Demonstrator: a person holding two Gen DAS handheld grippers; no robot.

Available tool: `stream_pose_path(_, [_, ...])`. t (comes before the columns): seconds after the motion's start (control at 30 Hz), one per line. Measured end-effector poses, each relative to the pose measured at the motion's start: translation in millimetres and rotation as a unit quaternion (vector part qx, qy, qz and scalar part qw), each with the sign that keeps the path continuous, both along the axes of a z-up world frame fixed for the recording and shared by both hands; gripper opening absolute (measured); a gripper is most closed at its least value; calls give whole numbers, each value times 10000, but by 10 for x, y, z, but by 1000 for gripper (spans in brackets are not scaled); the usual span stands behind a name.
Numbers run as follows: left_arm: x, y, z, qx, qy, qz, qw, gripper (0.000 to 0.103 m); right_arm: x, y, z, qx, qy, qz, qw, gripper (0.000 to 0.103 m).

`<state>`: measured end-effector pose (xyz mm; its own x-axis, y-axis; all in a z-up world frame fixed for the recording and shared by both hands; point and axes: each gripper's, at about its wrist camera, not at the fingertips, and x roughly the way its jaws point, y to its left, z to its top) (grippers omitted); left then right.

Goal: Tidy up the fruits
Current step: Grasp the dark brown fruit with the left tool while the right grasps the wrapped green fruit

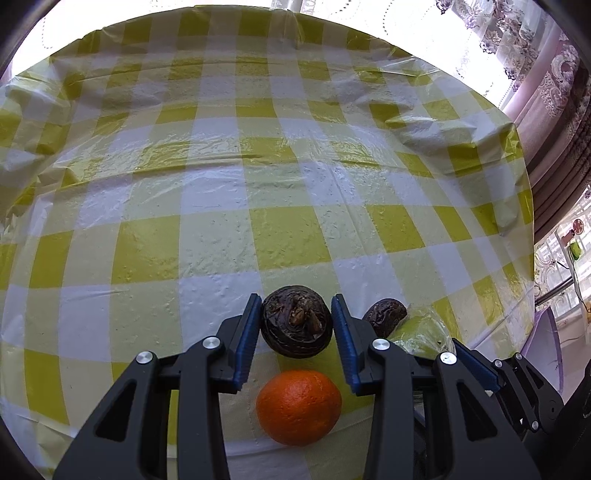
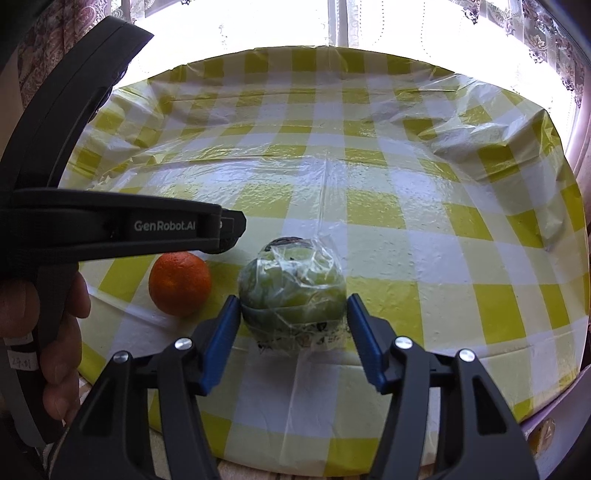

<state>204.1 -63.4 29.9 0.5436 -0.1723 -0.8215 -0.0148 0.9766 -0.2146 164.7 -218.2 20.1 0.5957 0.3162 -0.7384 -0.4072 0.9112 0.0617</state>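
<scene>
A round counter [image 1: 221, 177] fills both views, covered by a yellow-and-white checked cloth under a clear, wrinkled plastic sheet that glares where daylight strikes it. Behind its far edge stand bright windows [image 2: 369, 26] hung with lace and patterned purple curtains [image 1: 554, 85].

In the left wrist view, the left hand-held gripper [image 1: 295, 321] points down at the near part of the counter, its blue pads pressed against both sides of a dark brown, wrinkled fruit [image 1: 295, 325], which it holds. An orange [image 1: 298, 407] lies on the cloth just nearer than that fruit, below and between the fingers, apart from them. A second dark brown fruit [image 1: 384, 314] sits just right of the right finger, touching a green fruit wrapped in clear film [image 1: 421, 332].

In the right wrist view, the right hand-held gripper [image 2: 293, 321] stands at a medium width around that green wrapped fruit [image 2: 291, 291], which rests on the cloth near the counter's front edge. Both blue pads meet its sides, so it appears gripped. A dark fruit peeks out just behind the wrapped one. The orange [image 2: 180, 283] lies to the left, near but not touching. A person's hand [image 2: 62, 332] grips the black handle of the other tool at the left border.
</scene>
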Motion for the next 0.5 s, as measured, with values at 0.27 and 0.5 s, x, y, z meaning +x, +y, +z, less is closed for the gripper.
stream_pose_path(0.27, [-26,7,45,-3,-95,-3,10000,38,-39,-57,54,67,-26,-61,10000,59])
stream_pose_path(0.5, [-72,-33,131,18,-213,-37,9998,38,-85,-189,113,149,-28,-201,9997,59])
